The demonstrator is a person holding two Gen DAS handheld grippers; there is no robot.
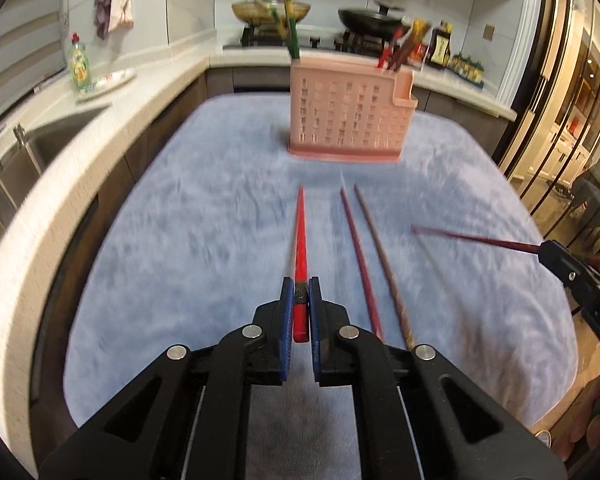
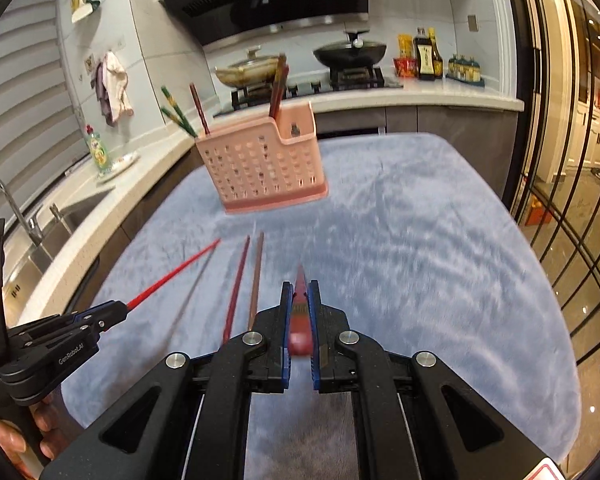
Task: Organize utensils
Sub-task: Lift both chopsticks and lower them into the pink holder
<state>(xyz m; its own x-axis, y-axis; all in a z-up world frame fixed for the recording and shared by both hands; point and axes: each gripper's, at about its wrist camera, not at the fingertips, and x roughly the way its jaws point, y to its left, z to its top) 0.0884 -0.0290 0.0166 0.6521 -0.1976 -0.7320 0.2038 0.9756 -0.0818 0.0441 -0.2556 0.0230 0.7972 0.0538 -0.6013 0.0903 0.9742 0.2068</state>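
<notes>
Fuzzy blue cloth (image 1: 220,208) — perforated pink plastic holder (image 1: 348,116), matt.

Two chopsticks (image 1: 366,260) lie side by side on the cloth (image 1: 180,220), before the holder (image 1: 348,114) standing behind them.

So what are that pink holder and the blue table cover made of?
The pink holder looks like moulded plastic with a matt finish: its walls are thin, one even colour and pierced by regular rows of small slots. The blue cover looks like soft plush or fleece fabric: its surface is fuzzy, with light and dark patches where the pile lies in different directions. Motion blur leaves the exact weave open.
</notes>
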